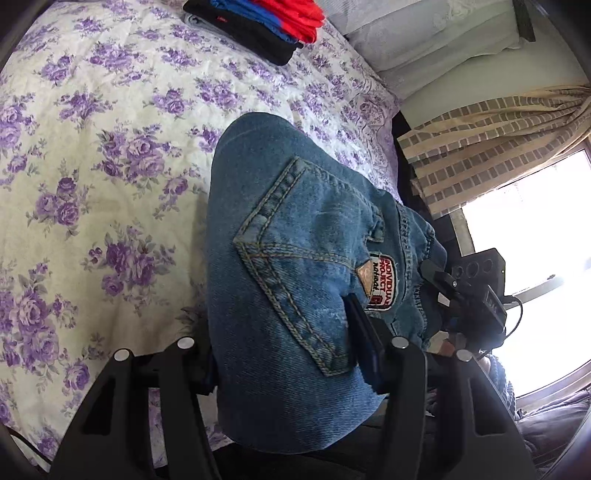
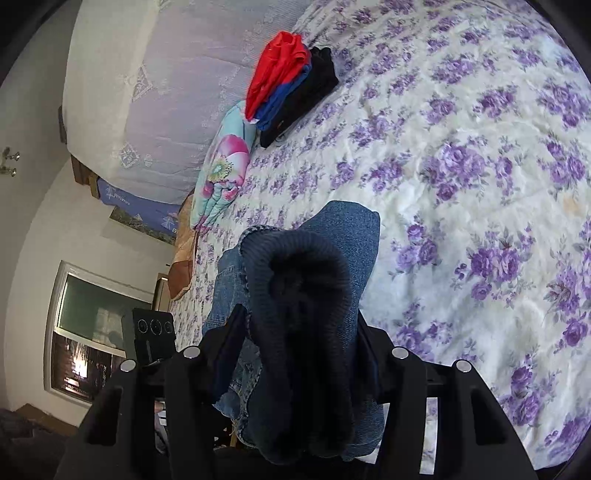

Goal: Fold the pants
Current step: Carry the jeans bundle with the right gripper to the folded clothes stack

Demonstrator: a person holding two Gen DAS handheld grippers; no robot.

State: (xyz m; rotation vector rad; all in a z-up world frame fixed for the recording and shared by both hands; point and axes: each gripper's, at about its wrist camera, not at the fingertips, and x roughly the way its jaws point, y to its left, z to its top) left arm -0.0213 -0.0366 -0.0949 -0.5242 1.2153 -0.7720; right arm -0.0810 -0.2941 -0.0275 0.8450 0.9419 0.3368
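Blue denim pants (image 1: 295, 240) with a back pocket and a red-and-white patch hang above the floral bed. My left gripper (image 1: 288, 354) is shut on the denim below the pocket. The right gripper (image 1: 469, 295) shows at the right of the left wrist view, at the waistband. In the right wrist view my right gripper (image 2: 299, 332) is shut on the pants (image 2: 343, 236), with the dark ribbed waistband bunched between its fingers. The lower legs are hidden.
A white bedspread with purple flowers (image 1: 92, 166) covers the bed. A stack of folded red, blue and black clothes (image 1: 258, 22) lies at the far end near a pillow (image 1: 424, 33). A floral cushion (image 2: 221, 170) lies beside it. A curtain and window (image 1: 517, 192) are off the bed's side.
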